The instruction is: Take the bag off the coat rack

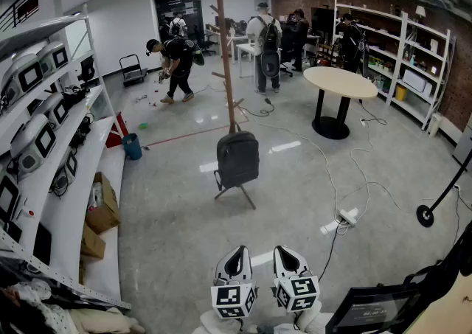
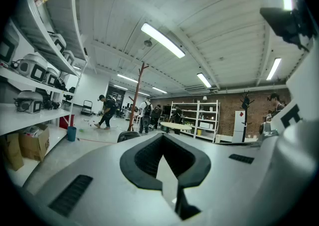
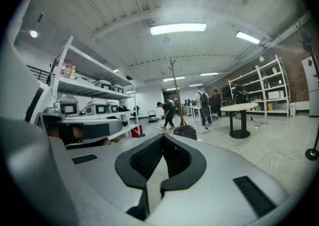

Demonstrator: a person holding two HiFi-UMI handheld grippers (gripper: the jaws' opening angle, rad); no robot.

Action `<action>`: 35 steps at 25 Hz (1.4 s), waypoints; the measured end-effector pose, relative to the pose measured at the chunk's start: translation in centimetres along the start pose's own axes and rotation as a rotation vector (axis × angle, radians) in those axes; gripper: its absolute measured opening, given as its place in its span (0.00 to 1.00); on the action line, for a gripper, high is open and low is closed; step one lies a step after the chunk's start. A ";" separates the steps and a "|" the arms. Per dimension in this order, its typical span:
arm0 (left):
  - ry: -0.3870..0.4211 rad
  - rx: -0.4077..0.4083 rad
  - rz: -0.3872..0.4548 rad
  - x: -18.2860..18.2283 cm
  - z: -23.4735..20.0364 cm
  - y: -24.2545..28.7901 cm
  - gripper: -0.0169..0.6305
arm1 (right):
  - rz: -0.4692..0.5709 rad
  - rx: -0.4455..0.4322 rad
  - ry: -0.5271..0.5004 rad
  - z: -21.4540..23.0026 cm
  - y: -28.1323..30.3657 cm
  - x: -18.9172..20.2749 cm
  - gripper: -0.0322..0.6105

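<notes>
**Head view:** The bag is a dark grey backpack of soft fabric, boxy w/ rounded corners. It hangs low on the coat rack, against the pole just above the splayed legs. The rack is a thin wooden pole w/ short angled pegs, standing mid-room on a glossy grey floor. The left gripper and right gripper sit side by side at the bottom edge, white hard-plastic shells tapering to points. Both are well apart from the bag.

**Left gripper view:** The left gripper has its black ribbed pads meeting at the tip, w/ nothing between them. The bag shows as a dark hump just past the shell, w/ the rack pole rising above it.

**Right gripper view:** The right gripper is the same, tips closed together and empty. The bag is ahead at the foot of the rack.

**Handling (judgement):**
- The bag is prob. limp and not too heavy, and will sag and swing once lifted.
- Best hold is the top loop or a strap, but the hang point is too small to make out.
- The rack looks slim and tippy, so lift the bag up off the peg rather than tug it sideways.
- The fabric should grip OK in the ribbed pads.
</notes>
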State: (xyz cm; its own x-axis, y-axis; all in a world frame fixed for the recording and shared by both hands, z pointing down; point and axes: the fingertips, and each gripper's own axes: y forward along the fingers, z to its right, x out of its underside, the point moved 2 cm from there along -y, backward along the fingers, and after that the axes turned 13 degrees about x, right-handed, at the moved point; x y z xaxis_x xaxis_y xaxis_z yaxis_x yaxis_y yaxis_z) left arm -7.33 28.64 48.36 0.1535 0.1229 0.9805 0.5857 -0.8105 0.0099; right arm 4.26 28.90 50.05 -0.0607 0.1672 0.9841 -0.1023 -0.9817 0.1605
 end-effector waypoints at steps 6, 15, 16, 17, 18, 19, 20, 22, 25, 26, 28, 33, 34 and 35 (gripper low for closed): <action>-0.004 0.007 -0.007 0.0 -0.9 1.4 0.03 | 0.006 0.002 -0.011 -0.1 1.8 -0.4 0.07; 0.004 0.004 -0.007 -0.1 -2.4 4.9 0.03 | 0.014 0.003 -0.013 1.2 5.7 -1.1 0.07; 0.005 0.003 -0.008 -0.2 -2.6 5.4 0.03 | 0.014 0.001 -0.015 1.3 6.2 -1.2 0.07; 0.005 0.001 -0.008 -0.2 -2.8 5.9 0.03 | 0.014 -0.001 -0.016 1.5 6.6 -1.3 0.07; 0.005 -0.001 -0.008 -0.2 -3.0 6.4 0.03 | 0.014 -0.001 -0.015 1.7 7.1 -1.4 0.07; 0.005 -0.004 -0.008 -0.2 -3.1 6.9 0.03 | 0.013 -0.001 -0.014 2.0 7.6 -1.5 0.07; 0.004 -0.007 -0.008 -0.3 -3.2 7.4 0.03 | 0.011 -0.002 -0.014 2.4 8.2 -1.6 0.07; 0.005 -0.012 -0.008 -0.4 -3.5 8.4 0.03 | 0.009 -0.005 -0.015 2.9 9.2 -1.9 0.07; 0.008 -0.023 -0.007 -0.7 -4.2 9.8 0.03 | 0.014 -0.019 -0.018 3.1 10.9 -2.4 0.07; 0.009 -0.029 -0.006 -0.8 -4.4 10.3 0.03 | 0.015 -0.027 -0.018 3.1 11.5 -2.6 0.07; 0.008 -0.039 -0.009 -0.8 -4.9 11.3 0.03 | 0.012 -0.041 -0.018 3.2 12.6 -2.7 0.07; 0.012 -0.046 -0.018 -0.9 -5.4 13.5 0.03 | 0.010 -0.048 -0.014 4.3 14.8 -3.1 0.07; 0.015 -0.047 -0.018 -0.9 -5.5 13.9 0.03 | 0.012 -0.046 -0.012 4.6 15.2 -3.2 0.07; 0.017 -0.048 -0.019 -1.0 -5.6 14.3 0.03 | 0.014 -0.046 -0.010 4.8 15.7 -3.3 0.07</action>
State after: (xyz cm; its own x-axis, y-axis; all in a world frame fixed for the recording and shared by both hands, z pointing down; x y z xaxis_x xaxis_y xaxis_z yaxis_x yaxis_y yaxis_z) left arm -3.54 13.72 48.66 0.1284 0.1291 0.9833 0.5496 -0.8346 0.0378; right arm 7.66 12.52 49.67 -0.0529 0.1522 0.9869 -0.1468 -0.9788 0.1431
